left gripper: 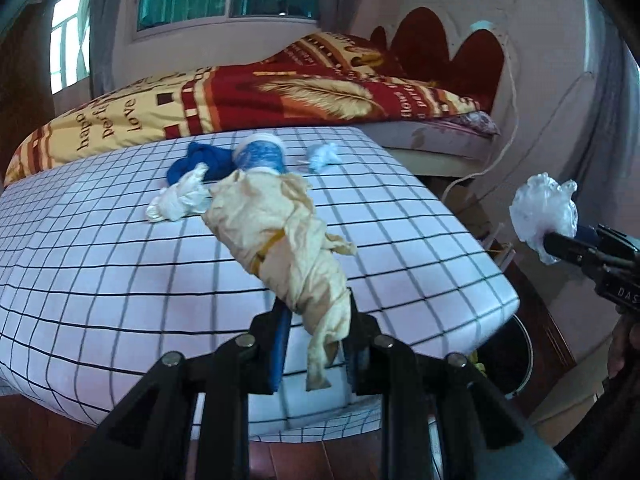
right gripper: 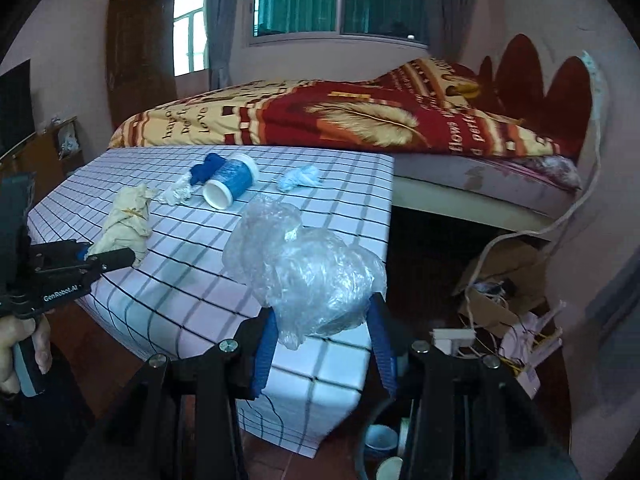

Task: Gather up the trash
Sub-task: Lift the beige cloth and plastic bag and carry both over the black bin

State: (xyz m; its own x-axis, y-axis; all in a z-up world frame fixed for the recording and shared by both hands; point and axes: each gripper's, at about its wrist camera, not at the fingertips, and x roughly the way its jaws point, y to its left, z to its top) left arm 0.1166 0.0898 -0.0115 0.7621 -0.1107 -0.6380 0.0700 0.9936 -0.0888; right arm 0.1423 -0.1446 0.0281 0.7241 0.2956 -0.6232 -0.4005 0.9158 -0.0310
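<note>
The crumpled clear plastic bag (right gripper: 304, 276) sits pinched between my right gripper (right gripper: 324, 340) fingers, bulging up and forward out of the blue pads (right gripper: 266, 344). It hangs off the near right corner of the checked table (right gripper: 168, 280), out over the floor, not over the cloth. From my left wrist view the same bag (left gripper: 544, 212) shows well to the right of the table edge. Below and near that corner I can see the dark rim of a bin (left gripper: 516, 356), partly hidden by the table and my own frame; in the right wrist view only a curved edge and some cups show at the bottom, so I cannot tell exactly how the bag lines up over the opening. I judge the drop lies down and slightly nearer from the bag, so my right hand is the closer one.

My left gripper (left gripper: 316, 344) is clamped on the tail of a long yellowish crumpled wrapper (left gripper: 280, 240), whose long axis runs away from me toward the far side of the table; I cannot tell whether its far end touches the cloth. It must travel right, past the table edge, to reach the bin.

Further off, still lying on the cloth: a white crumpled tissue (left gripper: 180, 200), a blue cloth wad (left gripper: 200, 160), a blue cup (right gripper: 232, 180) on its side, and a pale blue wad (right gripper: 298, 178). Beyond them is the bed (right gripper: 360, 120).
</note>
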